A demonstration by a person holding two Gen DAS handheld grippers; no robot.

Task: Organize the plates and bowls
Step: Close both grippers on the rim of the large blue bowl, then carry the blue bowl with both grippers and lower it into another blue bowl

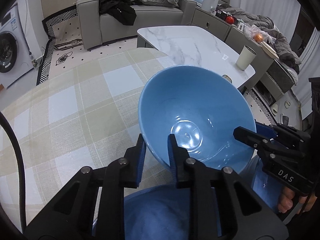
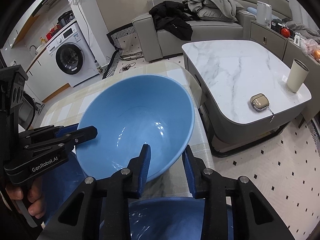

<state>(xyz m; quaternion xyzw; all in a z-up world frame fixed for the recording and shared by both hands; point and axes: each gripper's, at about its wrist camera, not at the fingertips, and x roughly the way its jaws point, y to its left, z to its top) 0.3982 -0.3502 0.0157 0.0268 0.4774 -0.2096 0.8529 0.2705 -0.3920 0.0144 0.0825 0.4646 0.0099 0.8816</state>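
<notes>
Blue bowl tilted at frame centre above checked table, left hand-held gripper clamped on its near rim, right hand-held gripper pinching opposite rim, second blue dish at bottom edge.

Glossy blue bowl, empty, tilted above the checked cloth; further blue dishes beneath

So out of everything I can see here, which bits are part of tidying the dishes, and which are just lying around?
Part of the job:
- blue bowl, gripped at its rim by both grippers
- left gripper
- right gripper
- more blue dishes underneath

Just lying about:
- cream tumbler
- earbud case
- clothes on the sofa
- washing machine
</notes>
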